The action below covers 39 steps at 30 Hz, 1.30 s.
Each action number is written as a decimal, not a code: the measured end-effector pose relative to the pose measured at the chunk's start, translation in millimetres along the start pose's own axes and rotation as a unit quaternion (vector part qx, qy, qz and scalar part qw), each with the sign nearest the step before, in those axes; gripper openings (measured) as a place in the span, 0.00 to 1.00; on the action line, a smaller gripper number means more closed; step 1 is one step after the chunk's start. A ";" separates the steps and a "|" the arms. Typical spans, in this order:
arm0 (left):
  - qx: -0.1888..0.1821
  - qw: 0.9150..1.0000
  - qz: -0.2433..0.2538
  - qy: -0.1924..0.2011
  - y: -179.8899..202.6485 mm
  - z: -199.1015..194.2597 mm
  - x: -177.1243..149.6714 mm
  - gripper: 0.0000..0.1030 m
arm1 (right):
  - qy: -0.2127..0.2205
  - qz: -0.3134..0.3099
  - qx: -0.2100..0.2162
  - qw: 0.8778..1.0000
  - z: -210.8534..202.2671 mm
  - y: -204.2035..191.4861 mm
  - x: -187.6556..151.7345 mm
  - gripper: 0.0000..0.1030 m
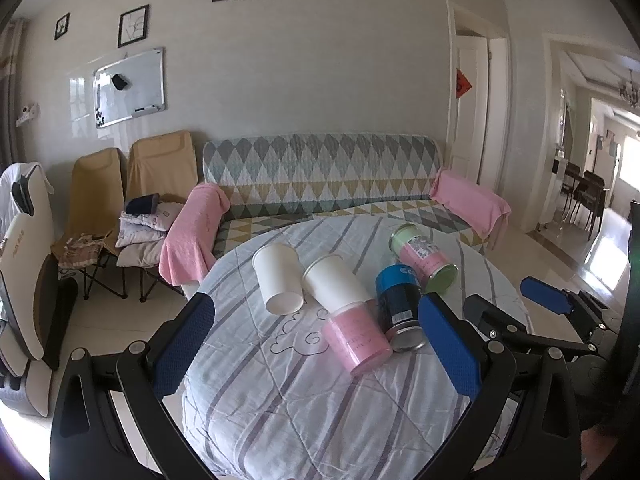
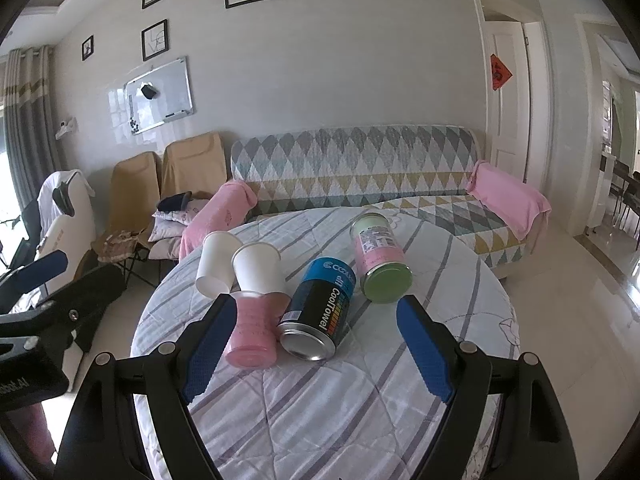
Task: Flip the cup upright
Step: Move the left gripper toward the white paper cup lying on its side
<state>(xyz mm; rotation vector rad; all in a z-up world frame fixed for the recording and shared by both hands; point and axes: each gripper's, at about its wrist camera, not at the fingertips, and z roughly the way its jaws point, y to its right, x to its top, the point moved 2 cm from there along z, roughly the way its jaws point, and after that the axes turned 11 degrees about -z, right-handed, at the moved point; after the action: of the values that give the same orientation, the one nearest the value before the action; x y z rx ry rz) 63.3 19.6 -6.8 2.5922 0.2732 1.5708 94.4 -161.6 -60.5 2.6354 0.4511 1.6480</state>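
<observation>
Several containers lie on their sides on a round table (image 1: 304, 412) with a striped cloth. A white paper cup (image 1: 278, 279) (image 2: 215, 263) lies at the left. A second white cup (image 1: 334, 280) (image 2: 258, 267) lies beside it, its base against a pink cup (image 1: 356, 338) (image 2: 253, 332). A blue-black can (image 1: 398, 306) (image 2: 320, 310) and a pink-green can (image 1: 424, 258) (image 2: 380, 258) lie to the right. My left gripper (image 1: 316, 348) is open and empty, just short of the pink cup. My right gripper (image 2: 316, 348) is open and empty, the blue-black can between its fingers' line of sight.
A patterned sofa (image 1: 320, 176) with pink towels stands behind the table. Folding chairs (image 1: 132, 200) with cushions stand at the left. The right gripper shows at the right of the left wrist view (image 1: 548, 296). A doorway (image 1: 472, 112) is at the right.
</observation>
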 end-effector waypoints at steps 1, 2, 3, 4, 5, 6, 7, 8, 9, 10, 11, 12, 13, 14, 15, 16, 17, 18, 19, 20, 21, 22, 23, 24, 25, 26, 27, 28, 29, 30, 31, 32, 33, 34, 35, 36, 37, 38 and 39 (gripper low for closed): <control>0.001 1.000 -0.003 0.000 -3.2 0.0 0.3 1.00 | -0.001 -0.001 0.000 1.000 1.3 -0.5 0.8 0.81; 0.002 1.000 -0.004 -0.002 -4.7 0.3 0.5 1.00 | -0.001 -0.001 0.001 1.000 2.0 -1.1 0.1 0.81; 0.003 1.000 -0.007 -0.004 -7.1 1.0 0.9 1.00 | -0.002 -0.001 0.001 1.000 2.9 -1.3 0.3 0.81; 0.005 1.000 -0.010 -0.006 -9.3 0.8 2.0 1.00 | -0.003 -0.002 0.002 1.000 4.2 -1.7 0.8 0.81; 0.008 1.000 -0.014 -0.007 -11.6 1.3 2.2 1.00 | -0.002 -0.002 0.002 1.000 4.5 -2.0 -0.2 0.81; 0.009 1.000 -0.017 -0.007 -13.8 1.7 2.5 1.00 | -0.003 -0.003 0.003 1.000 5.9 -2.6 0.3 0.81; 0.010 1.000 -0.019 -0.007 -15.1 2.2 2.6 1.00 | -0.003 -0.003 0.003 1.000 7.2 -3.1 0.5 0.81; 0.012 1.000 -0.021 -0.007 -16.6 2.7 3.2 1.00 | -0.004 -0.005 0.004 1.000 9.1 -3.7 1.2 0.81; 0.014 1.000 -0.021 -0.006 -17.7 3.0 3.8 1.00 | -0.003 -0.006 0.004 1.000 10.3 -4.1 1.9 0.81; 0.015 1.000 -0.022 -0.005 -18.7 3.6 4.6 1.00 | -0.004 -0.007 0.006 1.000 11.8 -4.6 2.7 0.81; 0.017 1.000 -0.023 -0.004 -20.0 3.7 5.1 1.00 | -0.004 -0.008 0.007 1.000 13.4 -5.4 3.2 0.81; 0.019 1.000 -0.022 -0.003 -19.6 4.3 6.0 1.00 | -0.003 -0.009 0.009 1.000 14.3 -6.1 3.5 0.81; 0.021 1.000 -0.021 -0.002 -20.2 4.6 6.2 1.00 | -0.003 -0.010 0.010 1.000 15.7 -7.0 4.3 0.81; 0.024 1.000 -0.019 -0.002 -20.2 5.4 6.3 1.00 | -0.002 -0.011 0.011 1.000 16.9 -7.7 5.1 0.81; 0.026 0.999 -0.018 -0.002 -19.8 5.9 7.6 1.00 | -0.002 -0.012 0.012 1.000 17.8 -8.3 5.6 0.81; 0.027 0.999 -0.018 -0.003 -19.6 7.0 8.1 1.00 | -0.002 -0.013 0.014 1.000 18.6 -8.9 5.8 0.81; 0.028 0.999 -0.017 -0.004 -19.8 8.1 8.7 1.00 | -0.001 -0.014 0.015 1.000 19.0 -9.4 5.6 0.81; 0.030 0.999 -0.017 -0.006 -19.8 9.4 8.8 1.00 | 0.000 -0.014 0.016 1.000 19.6 -10.0 5.3 0.81; 0.031 0.999 -0.016 -0.007 -19.6 10.5 8.8 1.00 | -0.001 -0.014 0.017 1.000 20.9 -10.3 5.4 0.81; 0.032 0.999 -0.016 -0.009 -19.8 11.5 8.6 1.00 | -0.002 -0.015 0.018 1.000 21.4 -10.3 5.5 0.81; 0.033 0.999 -0.015 -0.011 -19.9 12.9 8.6 1.00 | -0.002 -0.015 0.018 1.000 22.0 -9.9 5.3 0.81; 0.034 0.999 -0.015 -0.012 -20.1 14.0 8.7 1.00 | -0.003 -0.015 0.018 1.000 23.0 -9.6 5.2 0.81; 0.035 0.999 -0.015 -0.014 -19.9 15.3 9.3 1.00 | -0.004 -0.014 0.019 1.000 23.9 -9.0 5.3 0.81; 0.035 0.999 -0.015 -0.015 -19.6 16.7 9.6 1.00 | -0.005 -0.014 0.020 1.000 24.7 -8.6 5.2 0.81; 0.036 0.999 -0.015 -0.017 -19.5 18.4 10.1 1.00 | -0.005 -0.013 0.020 1.000 25.4 -8.1 5.0 0.81; 0.036 0.999 -0.016 -0.020 -19.9 20.0 10.7 1.00 | -0.006 -0.013 0.020 1.000 25.8 -8.2 4.8 0.81; 0.035 0.999 -0.015 -0.021 -20.2 21.7 11.1 1.00 | -0.006 -0.013 0.021 1.000 26.8 -7.9 4.8 0.81; 0.035 0.999 -0.016 -0.023 -20.7 23.3 11.8 1.00 | -0.006 -0.013 0.021 1.000 27.8 -6.9 5.0 0.81; 0.036 0.999 -0.016 -0.025 -21.1 24.8 12.4 1.00 | -0.007 -0.013 0.022 1.000 28.4 -6.9 5.1 0.81; 0.037 0.999 -0.015 -0.025 -21.3 26.1 13.2 1.00 | -0.008 -0.013 0.022 1.000 29.6 -6.6 5.1 0.81; 0.039 0.999 -0.014 -0.025 -21.3 27.7 13.0 1.00 | -0.009 -0.012 0.023 1.000 30.8 -6.3 5.1 0.81; 0.041 0.999 -0.013 -0.027 -21.6 29.6 13.5 1.00 | -0.009 -0.012 0.023 1.000 31.9 -6.1 5.2 0.81; 0.042 0.999 -0.012 -0.028 -22.0 31.2 14.2 1.00 | -0.009 -0.012 0.024 1.000 33.2 -6.0 5.5 0.81; 0.043 0.999 -0.012 -0.029 -22.3 32.8 14.9 1.00 | -0.010 -0.012 0.025 1.000 34.8 -5.8 5.6 0.81; 0.044 0.998 -0.012 -0.030 -22.5 34.9 15.5 1.00 | -0.009 -0.012 0.026 1.000 36.1 -5.7 5.9 0.81; 0.046 0.998 -0.012 -0.031 -22.6 37.4 15.8 1.00 | -0.010 -0.012 0.027 1.000 37.6 -5.4 6.3 0.81; 0.047 0.998 -0.012 -0.032 -23.0 38.9 16.1 1.00 | -0.011 -0.012 0.027 1.000 39.4 -5.3 6.8 0.81; 0.048 0.998 -0.011 -0.033 -23.3 40.5 16.3 1.00 | -0.011 -0.012 0.028 0.999 41.8 -5.1 7.4 0.81; 0.050 0.998 -0.012 -0.034 -23.6 42.5 16.7 1.00 | -0.012 -0.012 0.028 0.999 44.2 -5.0 8.1 0.81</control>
<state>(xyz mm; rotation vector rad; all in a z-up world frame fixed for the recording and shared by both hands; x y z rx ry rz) 106.2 46.5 -16.1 2.6999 0.3842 1.4954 135.4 -148.2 -74.0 2.6759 0.5338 1.6188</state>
